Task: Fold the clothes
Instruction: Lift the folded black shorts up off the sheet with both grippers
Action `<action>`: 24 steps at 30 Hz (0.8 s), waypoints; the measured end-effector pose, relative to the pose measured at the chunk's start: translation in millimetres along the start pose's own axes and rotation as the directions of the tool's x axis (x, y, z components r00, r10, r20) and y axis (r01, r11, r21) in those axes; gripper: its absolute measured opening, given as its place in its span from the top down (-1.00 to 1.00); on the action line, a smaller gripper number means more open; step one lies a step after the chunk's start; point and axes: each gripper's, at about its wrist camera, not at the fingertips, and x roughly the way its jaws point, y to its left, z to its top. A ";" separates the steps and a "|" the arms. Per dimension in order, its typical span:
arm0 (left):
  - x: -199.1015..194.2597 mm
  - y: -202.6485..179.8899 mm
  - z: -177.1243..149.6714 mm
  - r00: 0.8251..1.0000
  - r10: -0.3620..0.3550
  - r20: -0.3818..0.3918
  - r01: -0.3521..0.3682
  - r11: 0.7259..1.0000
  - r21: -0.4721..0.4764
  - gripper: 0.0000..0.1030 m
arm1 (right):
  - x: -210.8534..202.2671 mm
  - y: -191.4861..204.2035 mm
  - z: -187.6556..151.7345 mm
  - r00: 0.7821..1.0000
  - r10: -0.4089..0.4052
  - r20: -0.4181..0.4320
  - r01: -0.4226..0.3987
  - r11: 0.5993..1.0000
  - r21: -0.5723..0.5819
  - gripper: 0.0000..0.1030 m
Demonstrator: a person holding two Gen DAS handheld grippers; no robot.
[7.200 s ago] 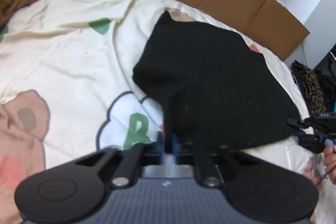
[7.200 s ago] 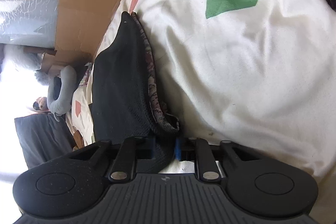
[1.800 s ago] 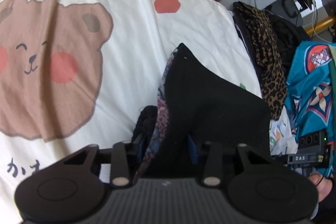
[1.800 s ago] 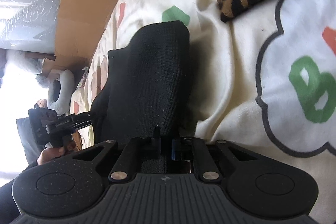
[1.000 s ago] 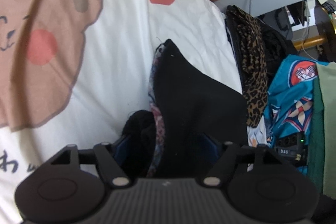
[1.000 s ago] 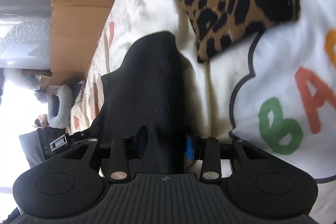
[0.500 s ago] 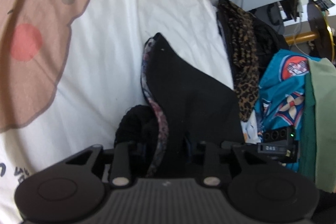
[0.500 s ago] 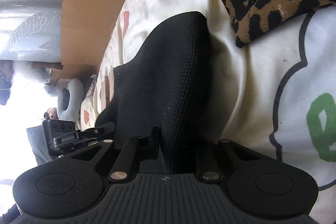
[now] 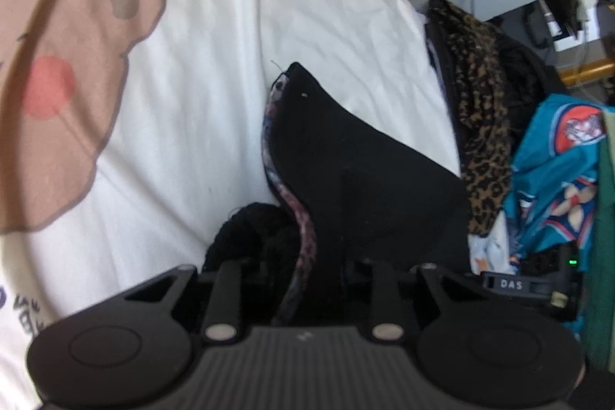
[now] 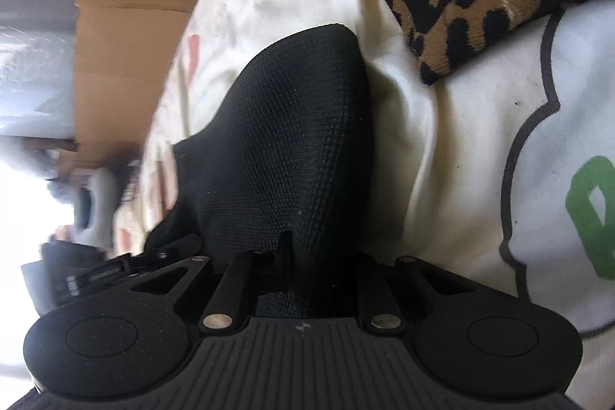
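Both grippers, left gripper (image 9: 303, 268) and right gripper (image 10: 307, 256), have just closed, clamping one black garment (image 9: 365, 171) on the bedsheet (image 9: 200, 95).

Both hand-held grippers pinched on cloth, pointing down at the bed

The left hand-held gripper (image 9: 307, 268) tilts steeply downward; its jaws have just been closing and now stand narrow with folded black knit garment (image 9: 369, 179) bunched between them, the fingers themselves mostly buried in the cloth. The right hand-held gripper (image 10: 303, 268) slants down at a gentler angle, its jaws also just closing to nearly together, clamped on a fold of the same garment (image 10: 292, 148). Each gripper shows at the edge of the other's view, so the two work near each other, side by side.
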 end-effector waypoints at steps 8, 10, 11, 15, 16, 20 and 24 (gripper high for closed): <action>-23.9 -31.8 -15.7 0.991 0.124 0.049 -0.124 0.992 -0.013 0.52 | -11.8 30.5 -3.8 0.995 -0.097 0.011 0.098 0.988 -0.118 0.83; -35.6 -38.8 -22.1 0.989 0.135 0.067 -0.134 0.991 -0.021 0.52 | -20.1 37.5 -4.3 0.996 -0.091 0.013 0.092 0.987 -0.133 0.83; -41.1 -43.3 -25.1 0.987 0.143 0.078 -0.142 0.990 -0.026 0.52 | -25.1 43.0 -4.3 0.996 -0.087 0.014 0.088 0.984 -0.154 0.83; -67.8 -63.0 -39.4 0.977 0.167 0.129 -0.164 0.986 -0.033 0.53 | -45.5 66.4 -3.8 0.997 -0.073 0.013 0.074 0.969 -0.236 0.83; -74.4 -68.9 -42.2 0.975 0.171 0.142 -0.168 0.985 -0.029 0.53 | -51.2 71.5 -4.4 0.997 -0.071 0.014 0.072 0.966 -0.247 0.83; -100.8 -92.8 -50.2 0.965 0.181 0.189 -0.181 0.983 -0.016 0.53 | -76.7 93.7 -7.2 0.998 -0.061 0.024 0.065 0.950 -0.306 0.83; -128.1 -113.3 -52.6 0.953 0.187 0.238 -0.186 0.982 -0.027 0.53 | -104.5 118.0 -9.8 0.998 -0.035 0.045 0.049 0.931 -0.362 0.83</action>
